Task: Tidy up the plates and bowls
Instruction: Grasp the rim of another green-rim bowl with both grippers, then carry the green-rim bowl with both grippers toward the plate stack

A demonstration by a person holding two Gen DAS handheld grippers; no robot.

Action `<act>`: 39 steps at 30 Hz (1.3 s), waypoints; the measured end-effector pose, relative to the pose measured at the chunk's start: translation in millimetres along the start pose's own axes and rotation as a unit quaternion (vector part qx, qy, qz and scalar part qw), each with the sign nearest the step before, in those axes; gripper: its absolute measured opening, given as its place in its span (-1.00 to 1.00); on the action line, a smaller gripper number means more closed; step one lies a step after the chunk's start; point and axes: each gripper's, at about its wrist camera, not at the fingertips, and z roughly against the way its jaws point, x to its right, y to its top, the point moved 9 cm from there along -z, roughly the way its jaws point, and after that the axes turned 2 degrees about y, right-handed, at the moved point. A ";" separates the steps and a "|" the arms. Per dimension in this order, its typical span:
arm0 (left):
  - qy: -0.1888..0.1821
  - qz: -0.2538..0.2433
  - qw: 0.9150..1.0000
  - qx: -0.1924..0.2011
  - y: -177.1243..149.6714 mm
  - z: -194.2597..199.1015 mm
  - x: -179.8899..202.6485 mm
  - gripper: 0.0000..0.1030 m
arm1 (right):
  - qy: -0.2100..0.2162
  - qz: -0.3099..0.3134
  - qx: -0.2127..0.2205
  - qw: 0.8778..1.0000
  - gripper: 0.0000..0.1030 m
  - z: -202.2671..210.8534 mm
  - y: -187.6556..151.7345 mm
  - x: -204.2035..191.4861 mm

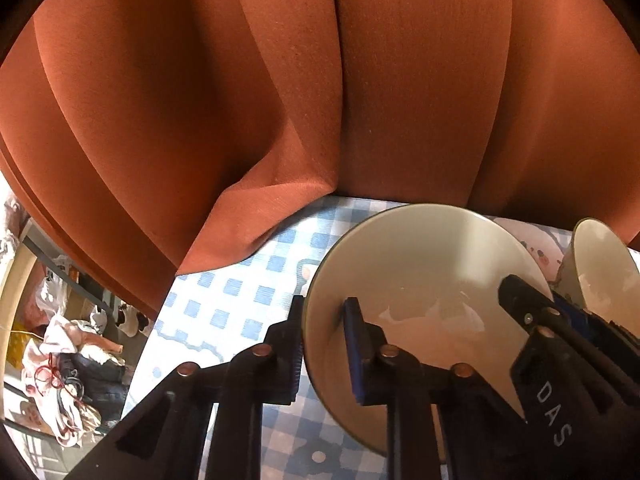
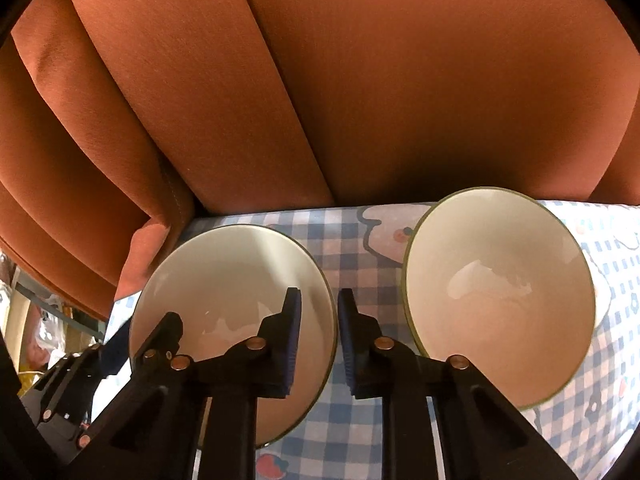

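The left gripper (image 1: pixel 326 344) straddles the left white round bowl's (image 1: pixel 424 280) rim, fingers apart. The right gripper (image 2: pixel 318 344) hangs open between it and the right white bowl (image 2: pixel 500 280), orange curtain (image 2: pixel 320 80) behind.

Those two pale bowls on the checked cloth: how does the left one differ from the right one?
The left bowl has the left gripper and the right gripper straddling its rim on opposite sides; the right bowl is untouched. The left bowl looks shallower, the right bowl deeper with steeper walls. Both are cream inside with a thin dark rim, empty, and upright on the tablecloth.
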 end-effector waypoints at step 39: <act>-0.046 -0.009 0.999 -0.007 -61.5 102.3 -7.7 -0.68 | -0.040 -0.017 -0.004 0.999 -0.72 101.3 -62.4 -4.0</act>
